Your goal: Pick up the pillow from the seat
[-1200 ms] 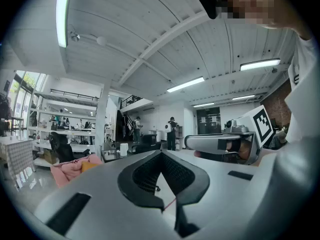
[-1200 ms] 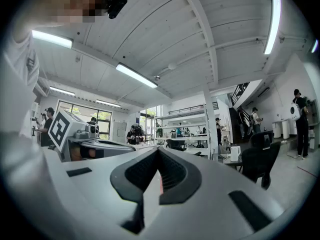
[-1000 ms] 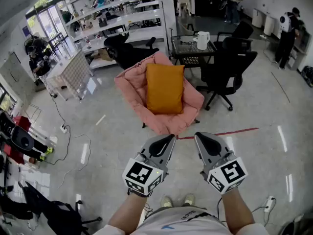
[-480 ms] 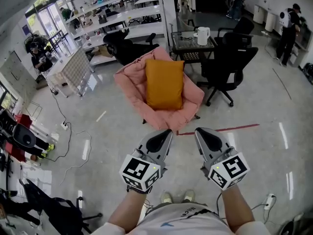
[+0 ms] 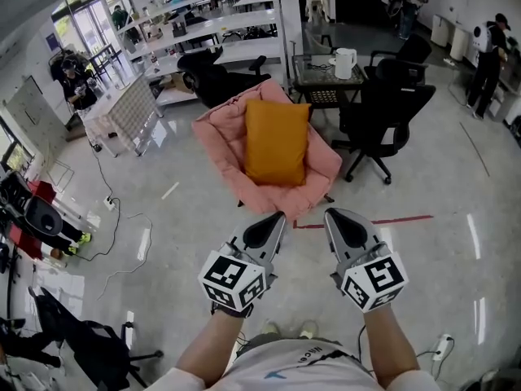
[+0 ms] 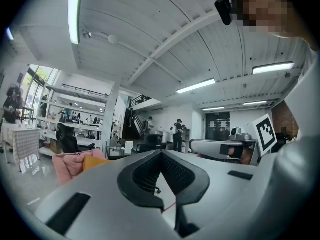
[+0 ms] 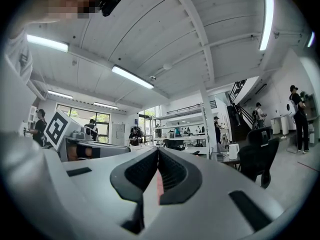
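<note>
An orange pillow [image 5: 277, 141] lies upright in the hollow of a pink padded seat [image 5: 218, 133] on the floor ahead of me; the left gripper view shows the pillow [image 6: 93, 161] small and far off. My left gripper [image 5: 278, 217] and right gripper [image 5: 330, 213] are held side by side in the air, just short of the seat's front edge and apart from it. Both are shut with nothing between their jaws. From the left gripper [image 6: 161, 153] I see the right one beside it, and the right gripper [image 7: 158, 152] points past the seat toward shelves.
A black office chair [image 5: 383, 112] stands right of the seat, with a small glass table and a white kettle [image 5: 343, 62] behind it. A red tape line [image 5: 399, 219] and cables [image 5: 114, 226] cross the floor. Another black chair [image 5: 213, 80], white shelves and several people fill the back.
Both grippers stay shut and side by side. The view has shifted a little, and the seat with the pillow sits slightly nearer the jaw tips.
</note>
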Demonstrator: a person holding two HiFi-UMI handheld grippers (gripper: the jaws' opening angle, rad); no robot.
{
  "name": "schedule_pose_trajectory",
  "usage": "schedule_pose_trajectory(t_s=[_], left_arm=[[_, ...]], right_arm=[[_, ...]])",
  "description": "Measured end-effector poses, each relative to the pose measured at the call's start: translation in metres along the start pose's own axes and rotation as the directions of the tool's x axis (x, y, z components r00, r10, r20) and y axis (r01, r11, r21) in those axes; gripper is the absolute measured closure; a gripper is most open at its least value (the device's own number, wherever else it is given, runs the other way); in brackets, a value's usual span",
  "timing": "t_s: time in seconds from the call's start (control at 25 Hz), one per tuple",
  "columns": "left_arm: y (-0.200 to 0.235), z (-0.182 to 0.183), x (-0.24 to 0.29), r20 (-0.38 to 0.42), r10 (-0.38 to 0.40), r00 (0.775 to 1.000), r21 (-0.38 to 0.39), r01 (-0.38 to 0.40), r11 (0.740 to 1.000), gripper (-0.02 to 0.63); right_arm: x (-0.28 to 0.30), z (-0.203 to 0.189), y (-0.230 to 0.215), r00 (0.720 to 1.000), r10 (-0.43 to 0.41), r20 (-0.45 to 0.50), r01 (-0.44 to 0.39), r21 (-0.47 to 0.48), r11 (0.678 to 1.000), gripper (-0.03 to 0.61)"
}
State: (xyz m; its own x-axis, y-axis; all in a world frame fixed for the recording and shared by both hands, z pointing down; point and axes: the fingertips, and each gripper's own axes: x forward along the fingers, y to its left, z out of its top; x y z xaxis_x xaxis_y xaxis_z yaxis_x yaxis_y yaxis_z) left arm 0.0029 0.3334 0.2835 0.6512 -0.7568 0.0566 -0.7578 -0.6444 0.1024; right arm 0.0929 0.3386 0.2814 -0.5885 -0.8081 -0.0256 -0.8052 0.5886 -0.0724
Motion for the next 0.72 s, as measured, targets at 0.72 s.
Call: schedule_pose_trajectory(t_s=[0.72], left_arm=[[0.057,0.004,0.077,0.006,0.032,0.999,-0.027,-0.031,0.999,0.603]], right_arm=[[0.063,-0.009,-0.059,1.000,0.002,-0.011,-0.001,0.049,0.999,0.562]])
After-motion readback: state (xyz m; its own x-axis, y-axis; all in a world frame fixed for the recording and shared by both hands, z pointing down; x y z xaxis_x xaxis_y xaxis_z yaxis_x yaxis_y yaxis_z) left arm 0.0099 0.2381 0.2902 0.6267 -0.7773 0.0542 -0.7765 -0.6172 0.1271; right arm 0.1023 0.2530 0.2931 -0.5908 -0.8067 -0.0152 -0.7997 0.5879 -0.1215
